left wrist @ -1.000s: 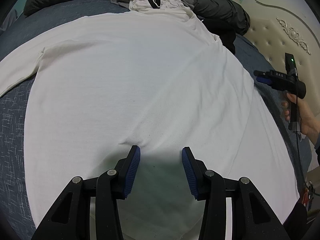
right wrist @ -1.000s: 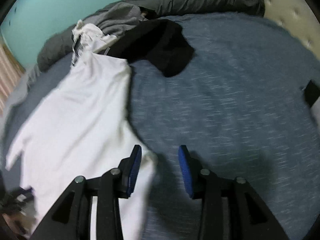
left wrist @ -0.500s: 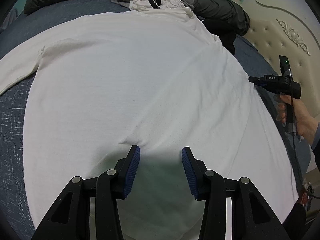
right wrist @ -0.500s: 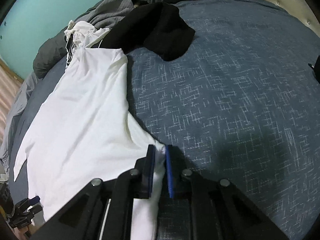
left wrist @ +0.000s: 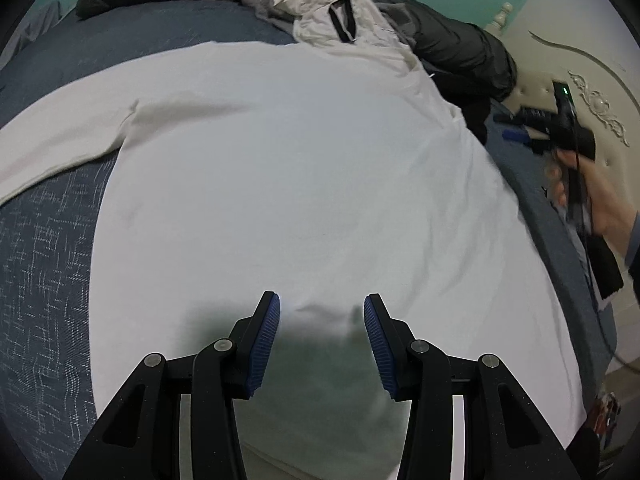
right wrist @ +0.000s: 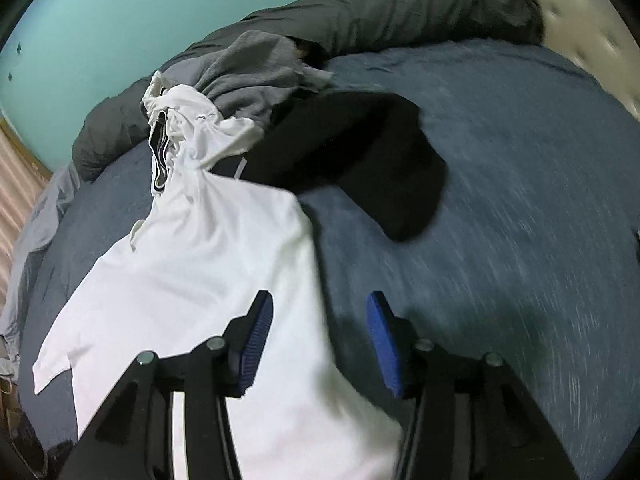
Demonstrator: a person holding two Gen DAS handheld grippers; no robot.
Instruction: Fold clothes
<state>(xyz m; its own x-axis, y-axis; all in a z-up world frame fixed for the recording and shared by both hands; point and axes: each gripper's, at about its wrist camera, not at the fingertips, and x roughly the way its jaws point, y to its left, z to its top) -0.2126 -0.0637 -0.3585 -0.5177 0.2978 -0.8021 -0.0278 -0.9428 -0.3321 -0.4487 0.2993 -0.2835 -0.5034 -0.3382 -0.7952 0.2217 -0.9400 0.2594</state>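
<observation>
A white long-sleeved shirt (left wrist: 300, 168) lies spread flat on the blue bed, one sleeve stretched to the left. My left gripper (left wrist: 321, 308) is open and hovers over the shirt's lower middle, holding nothing. In the right wrist view the same shirt (right wrist: 208, 264) lies at the left. My right gripper (right wrist: 320, 306) is open and empty above the shirt's right edge, lifted off the bed. It also shows in the left wrist view (left wrist: 520, 126), held up by a hand at the right.
A pile of clothes lies at the head of the bed: a dark grey jacket (right wrist: 400, 12), a grey garment (right wrist: 256, 68), a black garment (right wrist: 372, 152) and a crumpled white one (left wrist: 320, 12). The blue bedspread (right wrist: 520, 180) spreads right. A cream headboard (left wrist: 592, 92) stands at the far right.
My right gripper, shut on the shirt's right edge half a second ago, has opened, let go and lifted away toward the collar end. My left gripper has stayed open over the shirt.
</observation>
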